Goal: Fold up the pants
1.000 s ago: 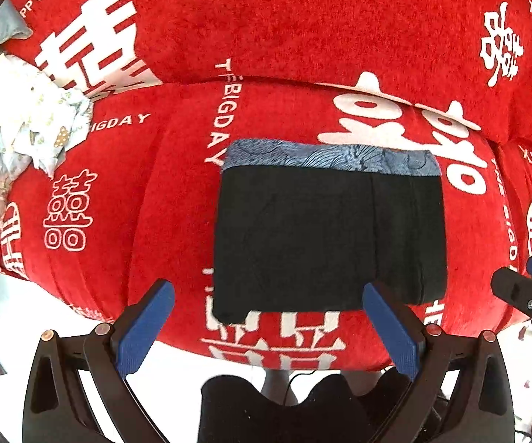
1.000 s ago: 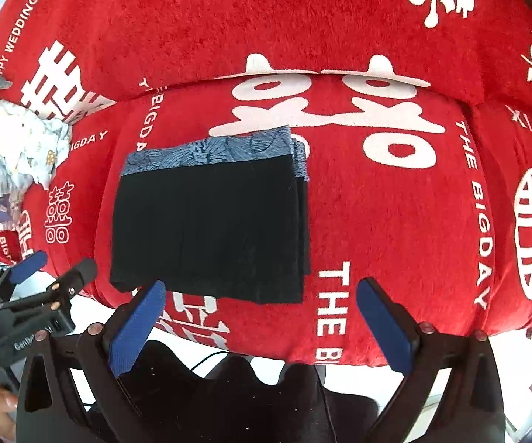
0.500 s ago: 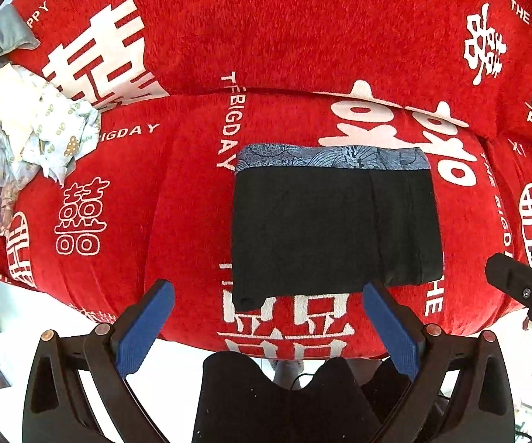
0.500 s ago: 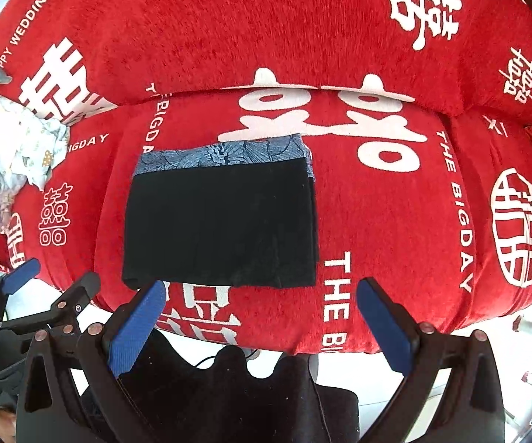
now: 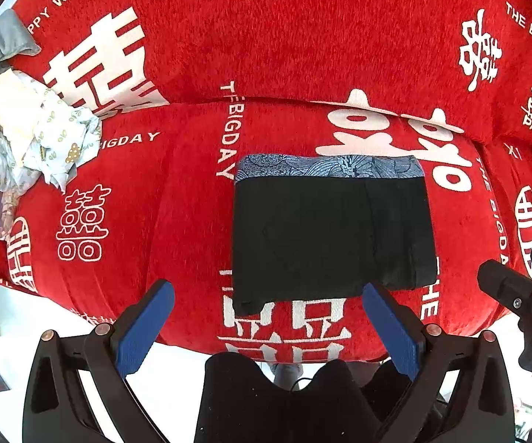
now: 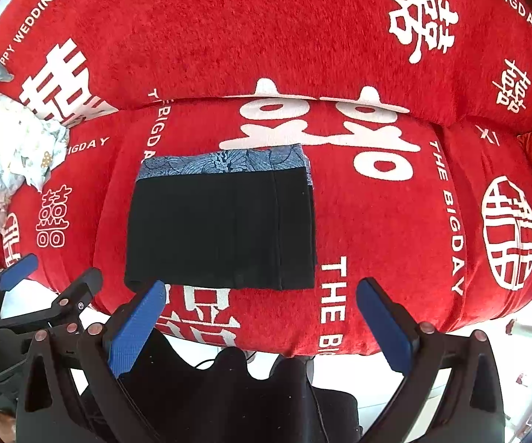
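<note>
The pants (image 5: 330, 232) lie folded into a neat black rectangle on the red sofa cover (image 5: 266, 55), patterned blue waistband (image 5: 328, 168) along the far edge, near edge close to the cushion's front. The left gripper (image 5: 266, 317) hangs spread wide and empty just short of that near edge — the right gripper (image 6: 260, 312) the same, fingers parted with nothing between them, off toward the pants' right side. Far left, a crumpled pile of pale printed cloth (image 5: 26, 140) sits on the cover, well apart from the pants.
</note>
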{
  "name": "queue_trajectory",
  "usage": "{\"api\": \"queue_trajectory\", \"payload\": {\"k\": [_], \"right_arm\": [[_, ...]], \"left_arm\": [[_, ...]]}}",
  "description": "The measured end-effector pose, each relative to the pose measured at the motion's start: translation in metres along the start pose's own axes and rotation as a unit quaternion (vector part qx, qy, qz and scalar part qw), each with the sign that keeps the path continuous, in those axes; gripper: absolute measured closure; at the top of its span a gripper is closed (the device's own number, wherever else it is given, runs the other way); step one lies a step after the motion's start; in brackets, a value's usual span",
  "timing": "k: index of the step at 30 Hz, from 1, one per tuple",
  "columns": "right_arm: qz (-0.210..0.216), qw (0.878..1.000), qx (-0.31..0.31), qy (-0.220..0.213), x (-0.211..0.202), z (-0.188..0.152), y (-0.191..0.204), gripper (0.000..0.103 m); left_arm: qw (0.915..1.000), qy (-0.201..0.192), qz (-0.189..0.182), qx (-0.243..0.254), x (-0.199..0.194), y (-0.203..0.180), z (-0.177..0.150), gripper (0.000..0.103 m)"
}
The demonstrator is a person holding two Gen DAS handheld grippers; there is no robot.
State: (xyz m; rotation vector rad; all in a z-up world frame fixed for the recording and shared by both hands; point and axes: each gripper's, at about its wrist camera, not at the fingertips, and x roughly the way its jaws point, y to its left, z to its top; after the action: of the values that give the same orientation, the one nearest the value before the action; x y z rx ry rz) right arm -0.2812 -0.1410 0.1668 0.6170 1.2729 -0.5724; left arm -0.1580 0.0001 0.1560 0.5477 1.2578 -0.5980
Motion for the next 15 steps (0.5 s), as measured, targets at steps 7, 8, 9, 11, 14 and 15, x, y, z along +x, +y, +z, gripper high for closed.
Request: {"api": "queue_trajectory", "payload": {"k": [7, 8, 9, 11, 14, 15], "right_arm": [[-0.008, 1.000, 0.002, -0.001, 0.0003, 0.0002, 0.0006, 0.000], [-0.008, 1.000, 0.003, -0.002, 0.0002, 0.0003, 0.0007, 0.000], [-0.009, 1.000, 0.003, -0.002, 0.0003, 0.0005, 0.0006, 0.000], [-0.010, 1.000, 0.002, -0.002, 0.0007, 0.0005, 0.0009, 0.000], [-0.012, 1.000, 0.002, -0.001, 0.0020, 0.0002, 0.0008, 0.000], [-0.016, 1.000, 0.000, -0.001, 0.0020, -0.0002, 0.0014, 0.000]], "left_arm": [[0.9999, -0.005, 0.009, 0.005, -0.0016, 0.0013, 0.0009, 0.001], [0.9999, -0.004, 0.010, 0.005, -0.0018, 0.0019, 0.0010, 0.001], [1.0000, -0.004, 0.008, 0.005, -0.0019, 0.0024, 0.0011, 0.001], [1.0000, -0.004, 0.007, 0.006, -0.0026, 0.0033, 0.0019, 0.001], [0.9998, -0.002, 0.014, 0.011, -0.0026, 0.0023, 0.0027, 0.001], [0.9998, -0.002, 0.015, 0.014, -0.0026, 0.0010, 0.0028, 0.001]]}}
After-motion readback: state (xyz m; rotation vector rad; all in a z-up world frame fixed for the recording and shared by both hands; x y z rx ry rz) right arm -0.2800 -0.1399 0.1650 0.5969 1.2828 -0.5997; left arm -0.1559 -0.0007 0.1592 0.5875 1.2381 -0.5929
